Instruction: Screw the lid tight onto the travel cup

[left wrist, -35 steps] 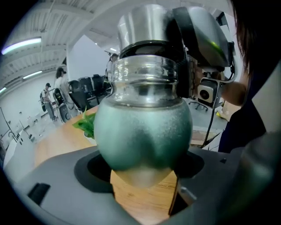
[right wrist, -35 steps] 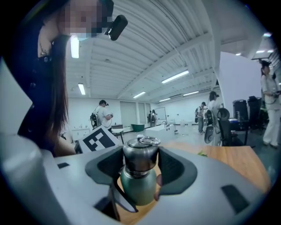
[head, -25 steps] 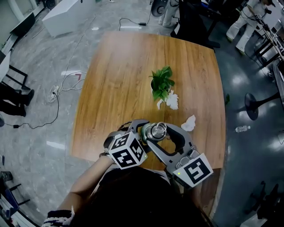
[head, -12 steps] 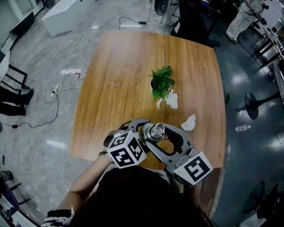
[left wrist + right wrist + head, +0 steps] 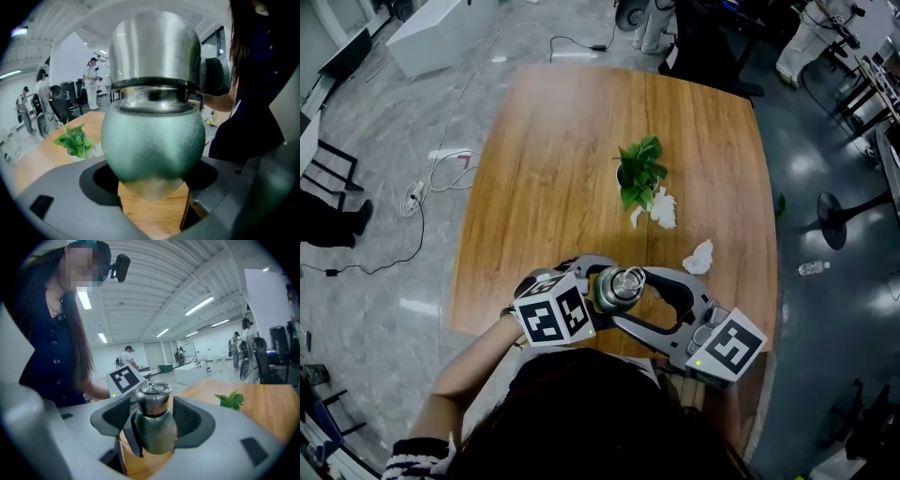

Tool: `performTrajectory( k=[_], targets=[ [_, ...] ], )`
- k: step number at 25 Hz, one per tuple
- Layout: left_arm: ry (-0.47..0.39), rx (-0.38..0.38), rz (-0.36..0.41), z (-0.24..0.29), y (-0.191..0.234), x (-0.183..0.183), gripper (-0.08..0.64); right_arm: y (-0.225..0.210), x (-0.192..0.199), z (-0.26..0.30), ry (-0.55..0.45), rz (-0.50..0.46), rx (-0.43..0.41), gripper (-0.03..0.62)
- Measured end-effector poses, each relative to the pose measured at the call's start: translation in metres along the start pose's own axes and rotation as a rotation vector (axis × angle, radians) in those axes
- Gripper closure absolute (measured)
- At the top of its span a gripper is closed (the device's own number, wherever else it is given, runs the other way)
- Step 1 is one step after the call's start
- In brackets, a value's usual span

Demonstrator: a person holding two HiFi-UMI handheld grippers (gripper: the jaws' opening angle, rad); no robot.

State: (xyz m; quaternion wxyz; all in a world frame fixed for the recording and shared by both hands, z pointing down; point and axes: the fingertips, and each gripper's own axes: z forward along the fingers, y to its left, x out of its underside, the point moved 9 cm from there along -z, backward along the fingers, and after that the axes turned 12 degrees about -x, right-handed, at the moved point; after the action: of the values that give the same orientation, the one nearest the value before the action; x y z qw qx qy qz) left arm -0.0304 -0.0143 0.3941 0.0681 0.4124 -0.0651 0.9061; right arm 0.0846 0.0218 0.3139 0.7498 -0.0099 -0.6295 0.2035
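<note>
The left gripper [image 5: 152, 183] fingers pinch the travel cup [image 5: 617, 286] by the surface's [image 5: 553, 169] near edge. The right gripper [image 5: 152, 420] fingers squeeze its top at the lid [image 5: 153, 397]. A crooked twist might jam the lid or make the cup slip.

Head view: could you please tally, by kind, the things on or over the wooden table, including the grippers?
Grippers: 2, the left gripper and the right gripper
Cups: 1, the travel cup
Plants: 1, the potted plant
Crumpled white papers: 2
Total: 6

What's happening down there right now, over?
Left gripper jaws clamped on cup. Right gripper jaws straddle lid, grip unclear. Plant and tissues well clear.
</note>
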Motion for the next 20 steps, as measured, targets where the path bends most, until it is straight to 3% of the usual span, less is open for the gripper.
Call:
performTrajectory(
  k=[2, 5, 10, 14, 16, 20],
  targets=[
    [-0.003, 0.047, 0.028, -0.001, -0.004, -0.002, 0.172, 0.000, -0.001, -0.001, -0.016, 0.000, -0.025, 0.322],
    [0.010, 0.037, 0.030, 0.000, -0.006, -0.006, 0.172, 0.000, -0.003, -0.001, -0.048, -0.029, -0.013, 0.325],
    [0.051, -0.109, -0.047, 0.001, 0.001, -0.010, 0.172, 0.004, -0.006, 0.002, -0.060, -0.084, 0.135, 0.348],
    [0.100, -0.210, -0.059, 0.002, 0.006, -0.011, 0.172, 0.006, -0.005, 0.005, -0.055, -0.083, 0.244, 0.348],
    [0.086, -0.175, -0.034, 0.003, 0.004, -0.010, 0.172, 0.007, -0.004, 0.004, -0.063, -0.048, 0.201, 0.347],
    [0.011, 0.021, 0.057, -0.001, -0.003, -0.010, 0.172, 0.012, -0.009, -0.002, -0.021, -0.019, 0.001, 0.325]
  ],
)
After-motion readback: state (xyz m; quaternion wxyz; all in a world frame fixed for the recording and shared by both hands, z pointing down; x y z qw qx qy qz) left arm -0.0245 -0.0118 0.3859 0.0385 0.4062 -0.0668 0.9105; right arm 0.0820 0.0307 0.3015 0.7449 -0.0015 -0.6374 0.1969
